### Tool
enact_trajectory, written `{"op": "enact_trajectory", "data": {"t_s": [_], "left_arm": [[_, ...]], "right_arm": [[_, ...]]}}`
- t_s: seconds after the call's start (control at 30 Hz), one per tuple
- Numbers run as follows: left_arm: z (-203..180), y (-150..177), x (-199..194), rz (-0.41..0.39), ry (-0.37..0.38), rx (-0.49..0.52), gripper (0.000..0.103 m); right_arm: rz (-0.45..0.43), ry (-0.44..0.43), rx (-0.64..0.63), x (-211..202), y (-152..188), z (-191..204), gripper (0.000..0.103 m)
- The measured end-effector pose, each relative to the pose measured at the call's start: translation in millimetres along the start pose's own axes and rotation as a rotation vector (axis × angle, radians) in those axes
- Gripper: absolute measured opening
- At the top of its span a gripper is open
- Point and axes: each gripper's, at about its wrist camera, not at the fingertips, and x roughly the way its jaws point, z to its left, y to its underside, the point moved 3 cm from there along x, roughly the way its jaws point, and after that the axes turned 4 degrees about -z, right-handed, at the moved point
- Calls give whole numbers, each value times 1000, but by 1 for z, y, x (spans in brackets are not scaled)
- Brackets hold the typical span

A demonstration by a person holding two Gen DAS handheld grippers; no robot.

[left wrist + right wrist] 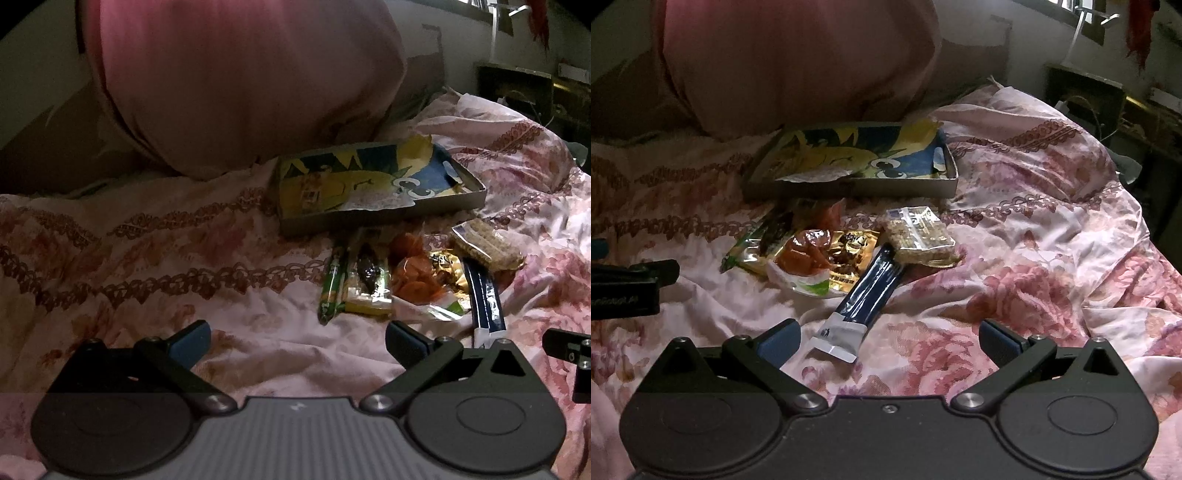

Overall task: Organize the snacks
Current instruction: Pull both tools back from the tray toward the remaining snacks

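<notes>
A shallow grey tray (380,216) (849,188) lies on the bed with a yellow and blue chip bag (369,177) (857,155) in it. In front of it is a pile of several snacks: a green stick pack (332,284) (746,243), an orange packet (410,273) (809,254), a gold packet (853,254), a cereal bar (487,243) (919,236) and a dark blue stick (484,295) (864,291). My left gripper (297,341) is open, short of the pile. My right gripper (888,339) is open, the blue stick's near end between its fingers, untouched.
A floral pink bedspread (184,258) (1034,258) covers the bed in folds. A big pink pillow (236,74) (798,55) rises behind the tray. Dark furniture (1086,96) stands at the far right. The other gripper's body shows at the view edges (569,354) (628,284).
</notes>
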Motion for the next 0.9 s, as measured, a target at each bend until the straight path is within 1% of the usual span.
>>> {"op": "enact_trajectory", "data": {"t_s": [0.17, 0.37, 0.5, 0.63, 0.77, 0.9], "left_arm": [[-2, 0, 2, 13, -8, 11, 103], [-1, 1, 8, 36, -15, 8, 103], [2, 1, 15, 65, -12, -10, 103], [6, -1, 26, 102, 12, -49, 103], [12, -5, 39, 125, 27, -87, 103], [17, -13, 54, 122, 10, -56, 103]], "right_arm": [[17, -7, -6, 3, 0, 1, 102], [63, -40, 9, 11, 1, 0, 102], [114, -77, 55, 21, 0, -3, 102], [178, -107, 120, 36, 1, -11, 102], [225, -92, 190, 54, -2, -24, 102], [245, -65, 181, 71, -7, -32, 102]]}}
